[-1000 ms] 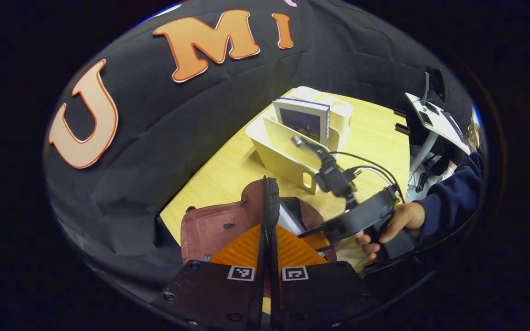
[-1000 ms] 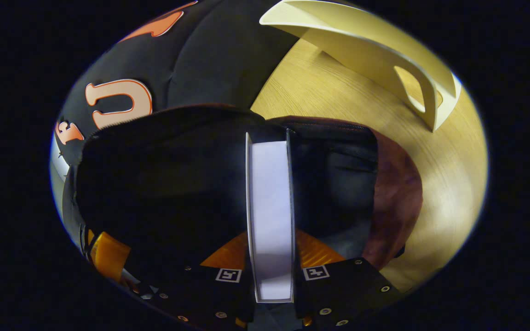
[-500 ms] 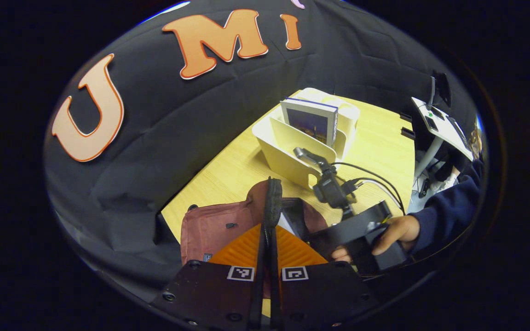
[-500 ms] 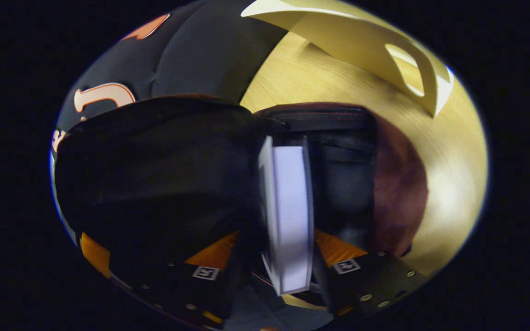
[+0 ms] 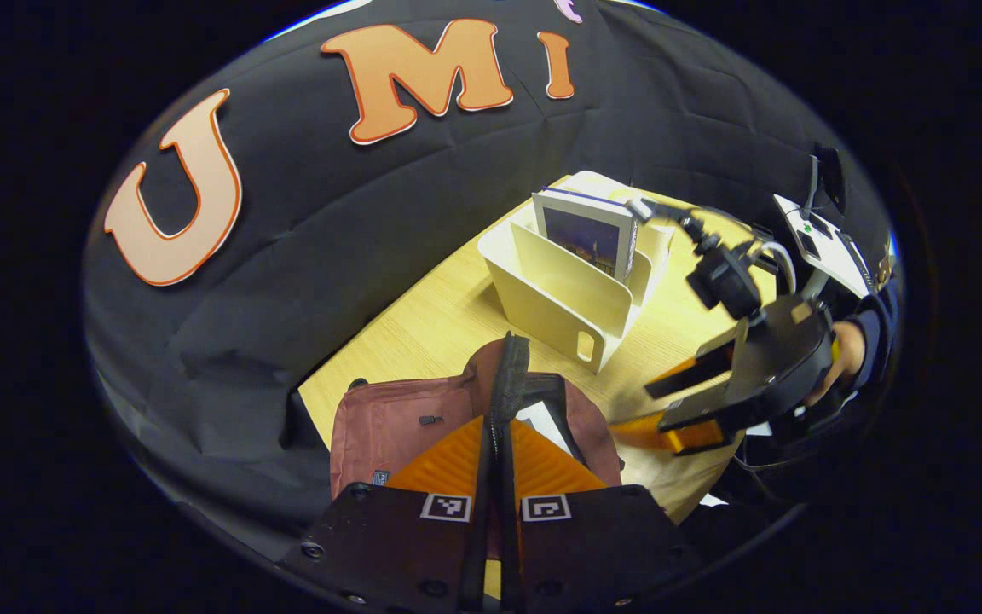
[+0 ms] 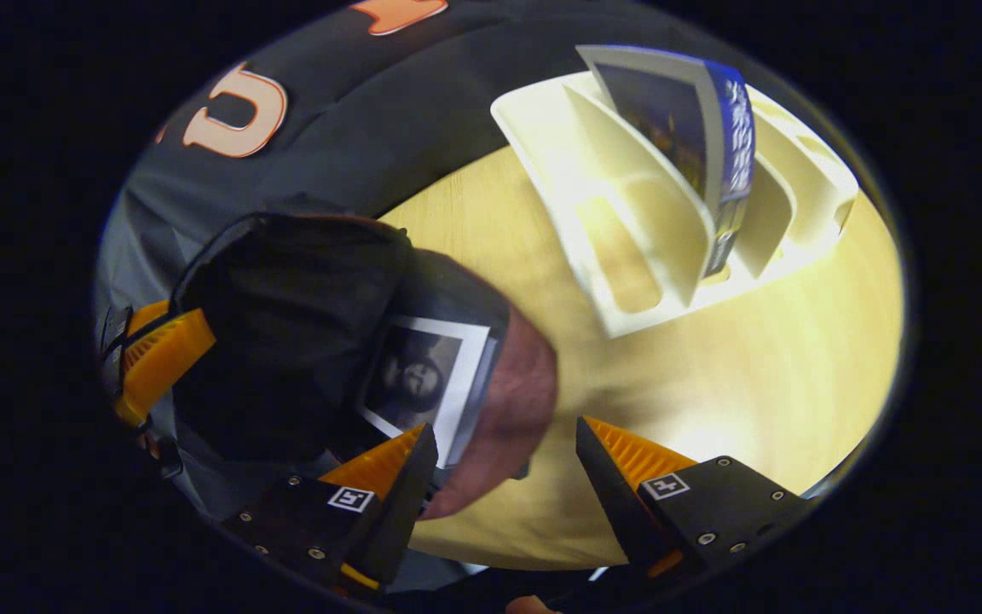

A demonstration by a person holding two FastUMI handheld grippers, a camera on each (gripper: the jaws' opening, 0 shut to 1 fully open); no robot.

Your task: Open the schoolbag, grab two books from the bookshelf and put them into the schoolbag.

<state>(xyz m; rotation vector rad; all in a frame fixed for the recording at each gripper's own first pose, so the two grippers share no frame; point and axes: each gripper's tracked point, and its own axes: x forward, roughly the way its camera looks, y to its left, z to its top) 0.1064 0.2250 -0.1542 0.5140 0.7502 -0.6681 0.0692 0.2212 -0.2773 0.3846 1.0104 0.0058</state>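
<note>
1. Holding the dark flap of the schoolbag (image 5: 397, 422), the left gripper (image 5: 495, 426) has its fingers closed together on the thin fabric edge, keeping the mouth open.
2. The right gripper (image 6: 504, 460) hangs above the table (image 6: 755, 409) with its fingers spread wide and nothing between them.
3. 1 book (image 6: 423, 384) lies inside the open bag, its pale cover showing in the opening.
4. The 2nd book (image 6: 696, 119) stands upright in a slot of the cream bookshelf (image 6: 627, 256), well apart from the bag.
5. Judgement: the standing book looks stiff, fairly thick and moderately heavy, with a glossy cover that may slip.
6. Judgement: the best hold is across its thickness at the exposed top edge, near the spine.
7. Judgement: the bag is soft and will sag shut if the flap is let go.
</note>
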